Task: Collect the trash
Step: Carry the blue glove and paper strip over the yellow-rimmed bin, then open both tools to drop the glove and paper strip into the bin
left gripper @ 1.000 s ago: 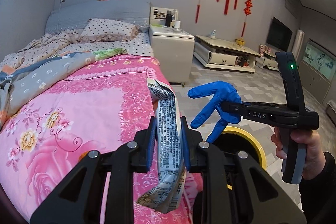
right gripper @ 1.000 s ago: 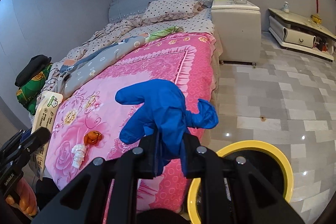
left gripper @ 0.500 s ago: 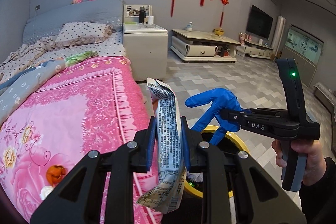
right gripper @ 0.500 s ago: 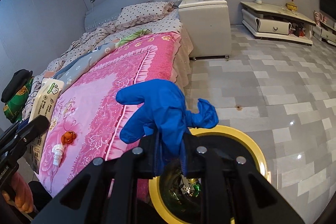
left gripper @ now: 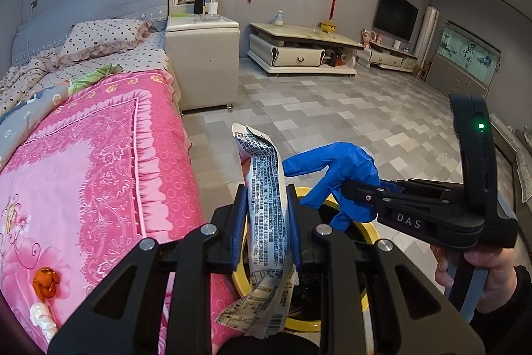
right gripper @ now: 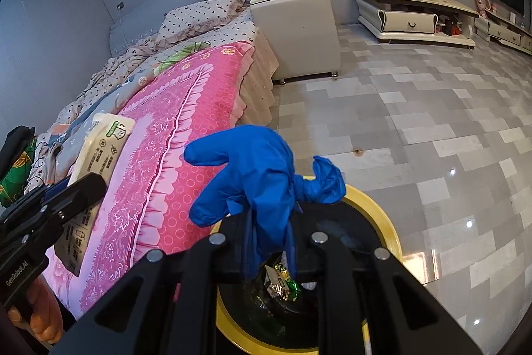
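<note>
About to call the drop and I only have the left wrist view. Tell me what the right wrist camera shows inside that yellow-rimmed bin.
Observer: Inside the bin, crumpled foil wrappers, one green, lie at the bottom.
Operator: Report where the blue glove sits from that side.
Observer: The blue glove is pinched in the right gripper, hanging over the near part of the bin's opening.
Operator: Describe the side of my wrapper that I cannot see.
Observer: The wrapper in the left gripper has a cream face with a green logo near its top.
</note>
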